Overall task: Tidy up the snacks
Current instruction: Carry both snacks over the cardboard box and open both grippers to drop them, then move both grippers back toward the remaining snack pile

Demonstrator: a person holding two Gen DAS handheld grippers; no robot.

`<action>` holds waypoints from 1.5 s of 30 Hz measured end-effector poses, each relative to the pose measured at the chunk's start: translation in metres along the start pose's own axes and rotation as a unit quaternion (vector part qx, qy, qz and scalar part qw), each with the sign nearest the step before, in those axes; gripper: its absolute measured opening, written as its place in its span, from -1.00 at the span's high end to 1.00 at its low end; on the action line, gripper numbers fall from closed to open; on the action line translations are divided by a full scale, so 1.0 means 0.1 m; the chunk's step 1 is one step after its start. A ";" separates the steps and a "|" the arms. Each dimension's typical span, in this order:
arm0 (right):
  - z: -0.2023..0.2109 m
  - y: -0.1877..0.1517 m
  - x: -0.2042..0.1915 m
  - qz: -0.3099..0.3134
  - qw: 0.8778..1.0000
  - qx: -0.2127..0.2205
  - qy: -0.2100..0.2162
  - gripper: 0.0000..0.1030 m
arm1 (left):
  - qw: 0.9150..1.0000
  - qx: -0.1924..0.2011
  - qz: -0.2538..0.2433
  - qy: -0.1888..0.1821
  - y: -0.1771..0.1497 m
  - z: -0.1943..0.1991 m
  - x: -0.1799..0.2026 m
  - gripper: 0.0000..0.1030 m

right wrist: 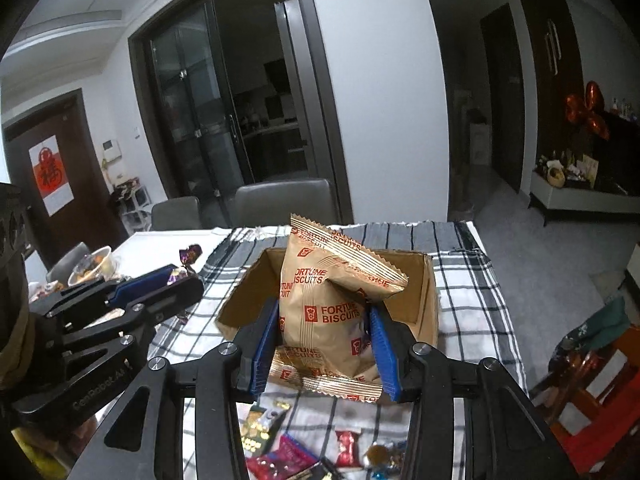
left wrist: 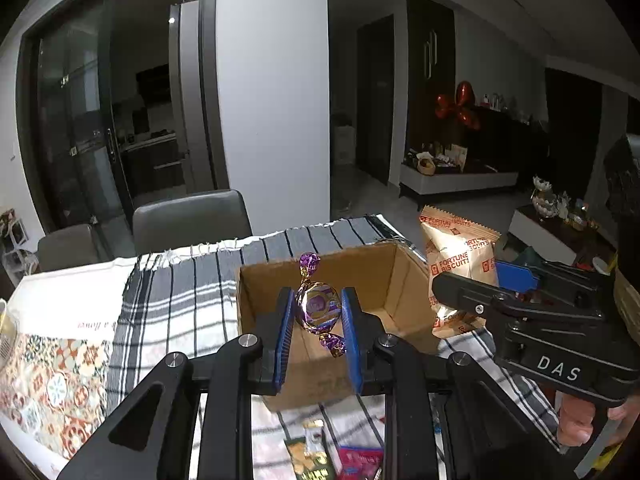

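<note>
The left gripper [left wrist: 318, 320] is pinching a purple candy [left wrist: 318, 306] above the box [left wrist: 384, 276]. The right gripper [right wrist: 324, 344] is clamping a biscuit bag [right wrist: 328, 304] beside it, over the checked cloth [right wrist: 472, 280].

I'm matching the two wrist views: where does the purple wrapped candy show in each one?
Left wrist: purple candy at centre, pinched in the left gripper, in front of the cardboard box.
Right wrist: purple candy at far left, poking from the left gripper.
Shared landmark: the cardboard box.

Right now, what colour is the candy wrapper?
Purple with gold swirls; the candy shows best in the left wrist view.
</note>
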State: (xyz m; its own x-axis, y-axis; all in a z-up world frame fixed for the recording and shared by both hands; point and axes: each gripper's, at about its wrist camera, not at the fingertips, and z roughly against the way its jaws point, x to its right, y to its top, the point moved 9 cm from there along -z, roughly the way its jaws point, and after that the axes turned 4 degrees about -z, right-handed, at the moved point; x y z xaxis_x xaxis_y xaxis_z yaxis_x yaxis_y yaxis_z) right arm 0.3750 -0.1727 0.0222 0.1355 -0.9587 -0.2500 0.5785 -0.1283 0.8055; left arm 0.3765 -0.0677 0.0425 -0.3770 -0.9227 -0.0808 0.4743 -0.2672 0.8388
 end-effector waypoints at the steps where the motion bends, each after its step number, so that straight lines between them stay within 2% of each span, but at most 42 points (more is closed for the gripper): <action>1: -0.05 0.02 0.01 -0.001 1.000 -0.007 0.003 0.13 | 1.000 -0.005 0.001 -0.004 0.03 -0.06 -0.01 0.53; 9: -0.46 0.14 0.17 -0.018 0.998 -0.058 0.001 0.13 | 0.998 -0.051 0.015 -0.028 0.15 -0.50 -0.07 0.53; 16: -0.79 0.04 0.30 -0.024 0.993 -0.113 -0.011 0.13 | 0.991 -0.112 0.053 -0.059 0.03 -0.90 -0.09 0.52; 17: -0.82 0.03 0.31 -0.023 0.993 -0.116 -0.014 0.12 | 0.990 -0.117 0.061 -0.058 0.00 -0.94 -0.11 0.41; 18: -0.86 0.01 0.32 -0.018 0.992 -0.120 -0.020 0.12 | 0.989 -0.120 0.067 -0.058 -0.01 -0.96 -0.12 0.20; 19: -0.88 0.02 0.32 -0.016 0.992 -0.123 -0.022 0.11 | 0.988 -0.122 0.074 -0.058 -0.04 -0.97 -0.14 0.10; 22: -0.91 -0.02 0.34 -0.018 0.991 -0.129 -0.028 -0.10 | 0.987 -0.125 0.080 -0.056 -0.07 -0.96 -0.17 -0.01; 26: -0.83 -0.05 0.35 -0.014 0.992 -0.119 -0.039 -0.10 | 0.990 -0.116 0.067 -0.049 -0.09 -0.85 -0.18 -0.15; 36: -0.32 -0.11 0.29 -0.011 0.996 -0.073 -0.056 -0.10 | 0.997 -0.076 0.018 -0.004 -0.15 -0.32 -0.12 -0.15; 45: 0.08 -0.27 0.27 -0.016 0.997 -0.046 -0.068 -0.10 | 0.999 -0.040 0.009 -0.001 -0.31 0.08 -0.02 -0.15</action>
State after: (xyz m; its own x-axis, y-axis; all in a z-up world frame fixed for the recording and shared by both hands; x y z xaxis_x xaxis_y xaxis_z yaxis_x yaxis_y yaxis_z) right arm 0.3565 -0.1975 -0.0017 0.0095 -0.9807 -0.1951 0.6530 -0.1417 0.7440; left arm 0.3558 -0.0556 0.0210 -0.3705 -0.9265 -0.0651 0.5429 -0.2729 0.7942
